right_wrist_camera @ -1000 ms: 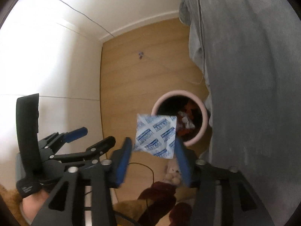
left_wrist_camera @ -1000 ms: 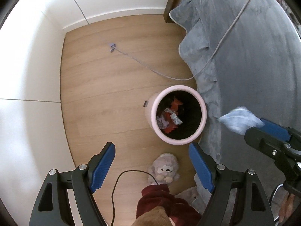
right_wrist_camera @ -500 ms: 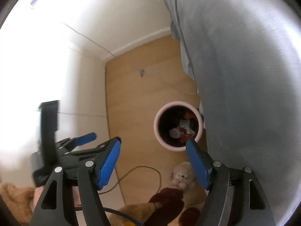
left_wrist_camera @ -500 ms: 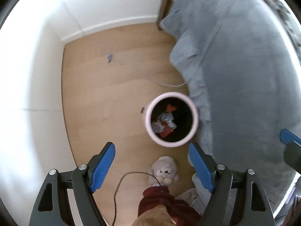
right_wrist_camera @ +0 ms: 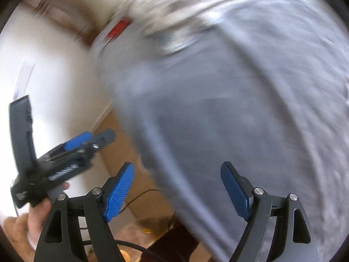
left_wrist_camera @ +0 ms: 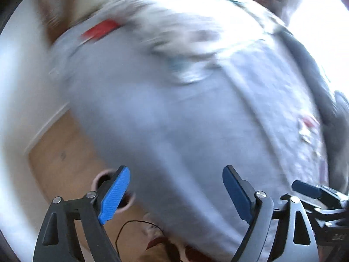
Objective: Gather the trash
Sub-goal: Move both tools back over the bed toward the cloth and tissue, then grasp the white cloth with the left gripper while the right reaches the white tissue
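Note:
Both views are motion-blurred. My left gripper (left_wrist_camera: 176,193) is open and empty, high over the grey blanket (left_wrist_camera: 174,120) on the bed. The pink trash bin (left_wrist_camera: 102,178) shows only as a sliver behind my left blue finger (left_wrist_camera: 114,194). A red wrapper (left_wrist_camera: 100,30) lies at the bed's far edge, and it also shows in the right wrist view (right_wrist_camera: 118,29). A blurred teal and silver item (left_wrist_camera: 185,69) lies mid-bed. Small scraps (left_wrist_camera: 307,126) lie at the bed's right side. My right gripper (right_wrist_camera: 176,191) is open and empty over the blanket (right_wrist_camera: 229,120).
The left gripper's body (right_wrist_camera: 63,161) and the hand holding it appear at the left of the right wrist view. Wooden floor (left_wrist_camera: 65,152) and a white wall lie left of the bed. A black cable (left_wrist_camera: 130,224) and a dark red cloth lie on the floor below.
The white and blue packet left my right gripper, whose jaws opened. Both grippers then swung up from the bin toward the bed; the bin slid to the lower left edge.

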A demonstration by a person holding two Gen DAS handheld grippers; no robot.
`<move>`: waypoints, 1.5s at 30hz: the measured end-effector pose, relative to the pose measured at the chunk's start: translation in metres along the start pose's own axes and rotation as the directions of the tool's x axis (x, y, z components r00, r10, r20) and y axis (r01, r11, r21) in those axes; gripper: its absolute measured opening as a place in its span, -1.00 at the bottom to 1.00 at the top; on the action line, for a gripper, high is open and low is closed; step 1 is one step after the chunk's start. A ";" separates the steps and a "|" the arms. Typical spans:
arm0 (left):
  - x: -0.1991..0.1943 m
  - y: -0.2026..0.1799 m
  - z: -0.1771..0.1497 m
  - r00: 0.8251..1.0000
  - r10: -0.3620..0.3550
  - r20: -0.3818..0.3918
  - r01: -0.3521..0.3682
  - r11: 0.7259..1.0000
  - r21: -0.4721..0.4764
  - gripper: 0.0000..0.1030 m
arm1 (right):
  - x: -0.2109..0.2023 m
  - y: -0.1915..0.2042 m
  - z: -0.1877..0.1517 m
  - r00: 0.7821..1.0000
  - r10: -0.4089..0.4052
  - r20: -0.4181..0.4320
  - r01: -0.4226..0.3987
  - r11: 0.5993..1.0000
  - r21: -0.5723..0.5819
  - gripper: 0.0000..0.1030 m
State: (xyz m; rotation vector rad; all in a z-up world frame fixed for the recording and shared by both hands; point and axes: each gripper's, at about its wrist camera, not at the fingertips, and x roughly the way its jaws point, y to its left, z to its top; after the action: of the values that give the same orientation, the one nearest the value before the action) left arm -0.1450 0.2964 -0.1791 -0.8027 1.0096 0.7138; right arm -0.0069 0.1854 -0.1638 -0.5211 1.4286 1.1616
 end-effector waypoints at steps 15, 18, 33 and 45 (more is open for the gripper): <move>0.093 -0.375 0.039 0.986 -0.131 -0.100 0.164 0.836 0.523 0.75 | -0.131 -0.285 -0.104 0.967 -0.171 0.188 0.029 0.808 0.589 0.70; 0.129 -0.422 0.041 0.990 -0.089 -0.107 0.135 0.809 0.572 0.75 | -0.143 -0.316 -0.116 0.962 -0.185 0.199 0.022 0.782 0.622 0.70; 0.247 -0.469 0.028 0.976 0.138 -0.168 -0.006 0.789 0.614 1.00 | -0.154 -0.407 -0.132 0.967 -0.129 0.220 -0.047 0.757 0.651 0.70; 0.231 -0.487 0.040 0.989 0.080 -0.123 0.019 0.763 0.646 -0.56 | -0.145 -0.431 -0.119 0.970 -0.099 0.224 -0.074 0.755 0.652 0.70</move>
State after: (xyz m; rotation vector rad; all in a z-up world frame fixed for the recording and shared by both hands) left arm 0.3558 0.1105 -0.2612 -0.2251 1.3002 0.2859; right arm 0.3334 -0.1371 -0.1990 0.1162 1.4925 0.6051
